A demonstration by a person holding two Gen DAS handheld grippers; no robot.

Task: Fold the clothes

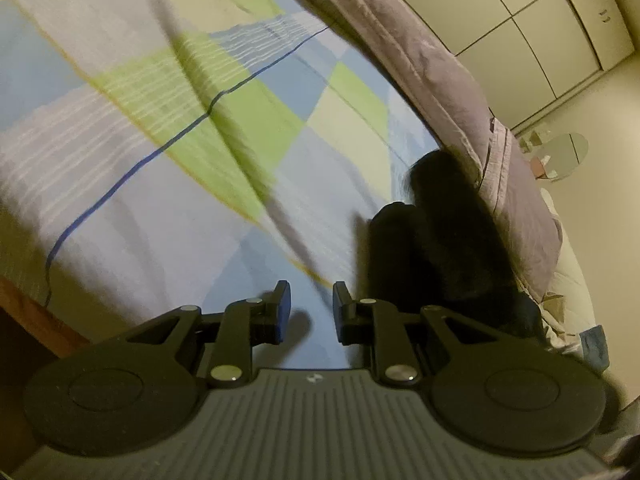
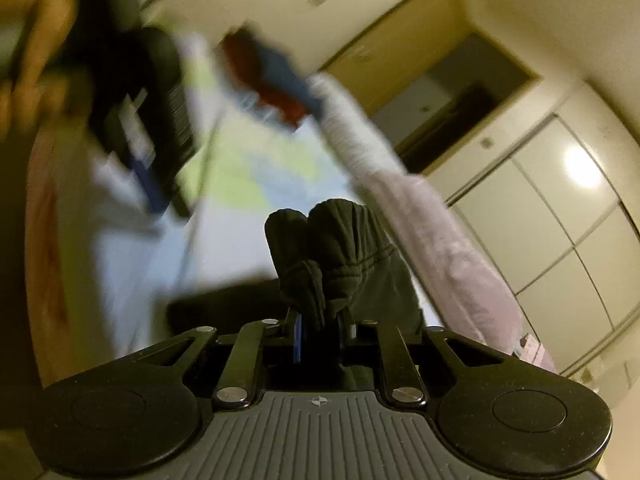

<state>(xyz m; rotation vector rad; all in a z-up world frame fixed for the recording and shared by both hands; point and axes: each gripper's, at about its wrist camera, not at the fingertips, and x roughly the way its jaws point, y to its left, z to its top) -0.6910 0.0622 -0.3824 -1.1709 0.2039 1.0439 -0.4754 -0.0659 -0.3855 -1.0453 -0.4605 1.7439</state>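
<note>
Bedroom, dim yellowish light. Bed covered by a checked bedsheet (image 1: 168, 112) in green, blue and grey blocks with a thin dark blue line across it. Mauve quilt (image 1: 432, 96) bunched along the far edge of the bed, pale wardrobe doors (image 1: 532, 20) behind it.

My left tongs (image 1: 311, 312) hang over the sheet, fingers apart, nothing between them. Blue pads visible on the inner faces.

Black garment (image 2: 340, 248) is the task item: dark, thick fabric, gathered into rounded folds, lying on the sheet just beside the quilt. My right tongs (image 2: 320, 326) are clamped on a bunched fold of it, cloth pinched between the pads. From the left wrist view the same garment sits to the right of the left tongs, apart from them.

Right wrist view is motion-blurred; my left hand (image 2: 36, 76) and the other tool show at upper left. Red and blue clothes (image 2: 276, 80) lie farther up the bed, details unclear.
</note>
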